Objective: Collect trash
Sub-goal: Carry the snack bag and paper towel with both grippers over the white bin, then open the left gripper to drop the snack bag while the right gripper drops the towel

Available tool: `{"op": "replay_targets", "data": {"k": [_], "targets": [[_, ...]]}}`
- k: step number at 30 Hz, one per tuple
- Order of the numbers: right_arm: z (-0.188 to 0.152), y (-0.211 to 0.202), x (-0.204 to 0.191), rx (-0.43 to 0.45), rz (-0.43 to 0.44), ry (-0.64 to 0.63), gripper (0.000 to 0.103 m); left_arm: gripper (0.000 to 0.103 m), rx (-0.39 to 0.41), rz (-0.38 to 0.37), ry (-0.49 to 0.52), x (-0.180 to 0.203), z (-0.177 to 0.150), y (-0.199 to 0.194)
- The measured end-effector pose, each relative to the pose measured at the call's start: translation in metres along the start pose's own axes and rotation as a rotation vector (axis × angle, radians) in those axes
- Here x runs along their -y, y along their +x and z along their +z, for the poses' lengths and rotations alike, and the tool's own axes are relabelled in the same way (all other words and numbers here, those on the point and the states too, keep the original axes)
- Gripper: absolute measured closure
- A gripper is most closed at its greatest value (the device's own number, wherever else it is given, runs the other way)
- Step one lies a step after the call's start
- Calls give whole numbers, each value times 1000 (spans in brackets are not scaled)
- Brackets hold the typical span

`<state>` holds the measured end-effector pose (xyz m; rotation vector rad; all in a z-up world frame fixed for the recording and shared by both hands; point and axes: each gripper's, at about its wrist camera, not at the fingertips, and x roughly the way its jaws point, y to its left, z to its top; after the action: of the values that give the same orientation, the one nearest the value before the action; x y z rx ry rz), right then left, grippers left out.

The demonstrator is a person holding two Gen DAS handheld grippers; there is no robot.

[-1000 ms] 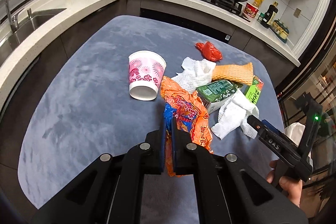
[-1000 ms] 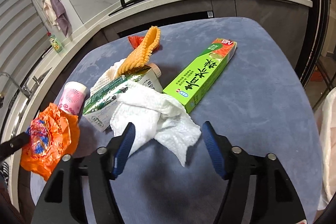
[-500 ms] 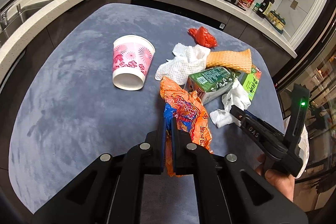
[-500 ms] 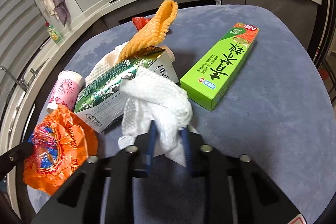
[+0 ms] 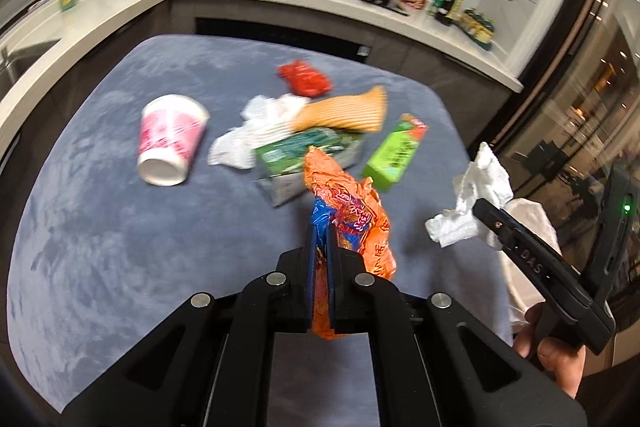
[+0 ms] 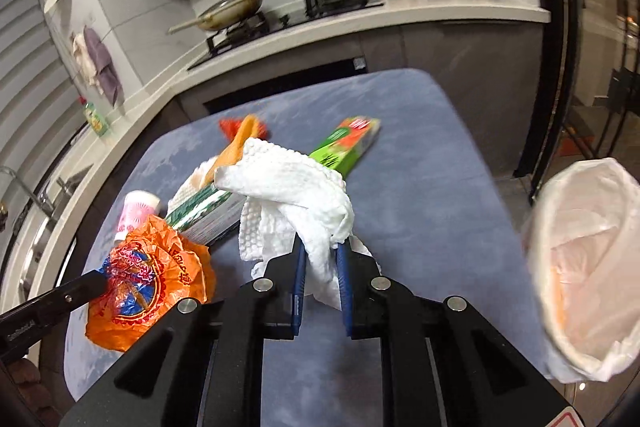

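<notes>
Now pinching one white towel in the right gripper, jaws just narrowed onto it, hanging above the table. Clamping one orange wrapper, pointing upward, in the left gripper. Leaving one cup, two green boxes lying.

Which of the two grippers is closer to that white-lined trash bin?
Right. The right gripper, clamped on a white paper towel, is lifted beside the bin at the table's edge. The left gripper, holding an orange wrapper, is farther away over the table.
</notes>
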<state>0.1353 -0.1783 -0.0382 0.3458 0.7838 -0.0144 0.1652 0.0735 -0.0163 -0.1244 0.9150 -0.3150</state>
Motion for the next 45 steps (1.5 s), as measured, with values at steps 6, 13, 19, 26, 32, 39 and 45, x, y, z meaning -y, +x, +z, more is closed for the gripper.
{"op": "replay_targets", "data": {"k": [6,13,19,26,32,39,45], "targets": [[2,-47,53,68,-86,62,89,99,17,-64,73,52,2,-4],[-9,-84,118,100,-195,150,89,99,13,-147,169,121,-1,4],[-19,-107,164,119,-289,203,89,99,-16,-220,250,181,-9,19],[-29,-120,203,120,-351,258,89,99,-44,-268,326,235,-22,35],[-39,-123,228,102,-378,295,89,99,-49,-286,383,269,-28,47],[-40,-117,241,86,-390,313,89,99,-74,-289,414,291,-32,63],[-39,-110,242,78,-387,318,88,99,-89,-281,421,299,-36,68]]}}
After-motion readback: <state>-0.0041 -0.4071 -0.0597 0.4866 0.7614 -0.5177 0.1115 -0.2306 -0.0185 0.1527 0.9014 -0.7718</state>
